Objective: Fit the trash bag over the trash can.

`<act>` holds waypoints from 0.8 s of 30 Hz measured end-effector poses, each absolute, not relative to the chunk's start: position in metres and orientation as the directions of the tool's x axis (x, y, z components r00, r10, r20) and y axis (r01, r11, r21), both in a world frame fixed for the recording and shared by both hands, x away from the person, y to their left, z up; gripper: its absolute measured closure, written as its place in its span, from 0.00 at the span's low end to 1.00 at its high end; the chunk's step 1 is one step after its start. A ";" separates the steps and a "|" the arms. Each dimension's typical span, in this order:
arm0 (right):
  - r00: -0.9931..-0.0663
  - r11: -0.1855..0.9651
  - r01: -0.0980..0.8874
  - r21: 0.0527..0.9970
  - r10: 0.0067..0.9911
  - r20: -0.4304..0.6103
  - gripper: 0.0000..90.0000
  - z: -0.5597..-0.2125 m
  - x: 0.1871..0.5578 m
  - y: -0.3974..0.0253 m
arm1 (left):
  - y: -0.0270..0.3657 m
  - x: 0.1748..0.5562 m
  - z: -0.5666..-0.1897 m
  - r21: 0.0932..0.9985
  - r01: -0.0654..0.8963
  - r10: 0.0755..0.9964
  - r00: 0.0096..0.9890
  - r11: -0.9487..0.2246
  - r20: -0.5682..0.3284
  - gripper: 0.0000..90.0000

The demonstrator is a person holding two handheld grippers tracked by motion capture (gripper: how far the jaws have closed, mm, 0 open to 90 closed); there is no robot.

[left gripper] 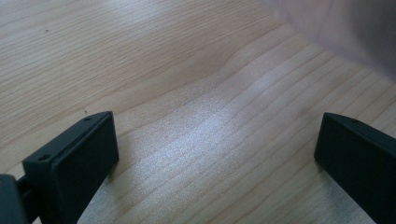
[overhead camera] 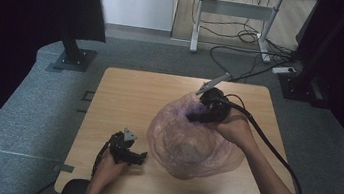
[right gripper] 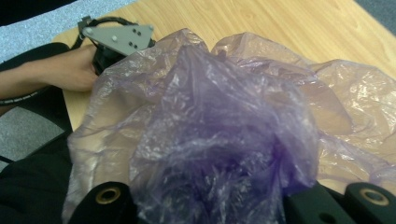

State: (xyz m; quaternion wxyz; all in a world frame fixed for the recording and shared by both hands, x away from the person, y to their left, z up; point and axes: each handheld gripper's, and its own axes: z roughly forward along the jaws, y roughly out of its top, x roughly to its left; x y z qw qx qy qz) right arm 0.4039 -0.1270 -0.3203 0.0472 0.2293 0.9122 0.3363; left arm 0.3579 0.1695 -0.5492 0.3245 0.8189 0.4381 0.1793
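Right claw (overhead camera: pixel 197 113) seems clamped on bunched plastic bag (overhead camera: pixel 189 142) mid-bench (overhead camera: pixel 125 88); left claw (overhead camera: pixel 138 157) wide open, empty, near front edge. Lift slowly; film tears.

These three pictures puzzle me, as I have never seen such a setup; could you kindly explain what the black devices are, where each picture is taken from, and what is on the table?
A person sits at a wooden table and holds a hand-operated two-jaw gripper in each hand; there is no robot arm. The high view comes from a fixed camera above, looking down on the table. The other two come from cameras riding on the grippers, looking along their black jaws.

On the table lies a crumpled, translucent purple plastic bag. The right gripper is at the bag's far top; in its own view, bunched plastic sits between its jaws, so it appears shut on the bag. The left gripper rests low by the near left of the bag; in its view the jaws stand wide apart over bare wood, holding nothing.
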 end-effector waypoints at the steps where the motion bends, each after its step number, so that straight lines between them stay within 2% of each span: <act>1: -0.889 0.668 0.391 0.633 0.452 0.072 0.88 -0.324 0.404 -0.127 | 0.170 0.358 -0.549 0.688 0.601 0.833 0.553 -0.407 0.010 0.00; 17: -0.879 0.686 0.423 0.592 0.469 0.084 0.88 -0.388 0.407 -0.123 | 0.188 0.358 -0.549 0.688 0.605 0.839 0.544 -0.401 0.011 0.00; 19: -0.882 0.695 0.422 0.583 0.464 0.085 0.85 -0.393 0.407 -0.120 | 0.189 0.358 -0.549 0.689 0.605 0.841 0.542 -0.399 0.012 0.00; 20: -0.881 0.697 0.422 0.579 0.465 0.083 0.77 -0.395 0.406 -0.119 | 0.189 0.358 -0.549 0.689 0.605 0.841 0.542 -0.399 0.011 0.00; 22: -0.883 0.711 0.433 0.555 0.458 0.103 0.49 -0.397 0.408 -0.118 | 0.189 0.358 -0.549 0.689 0.605 0.840 0.542 -0.399 0.011 0.00; 24: -0.897 0.733 0.410 0.543 0.434 0.091 0.36 -0.394 0.405 -0.119 | 0.189 0.358 -0.549 0.689 0.605 0.841 0.541 -0.399 0.011 0.00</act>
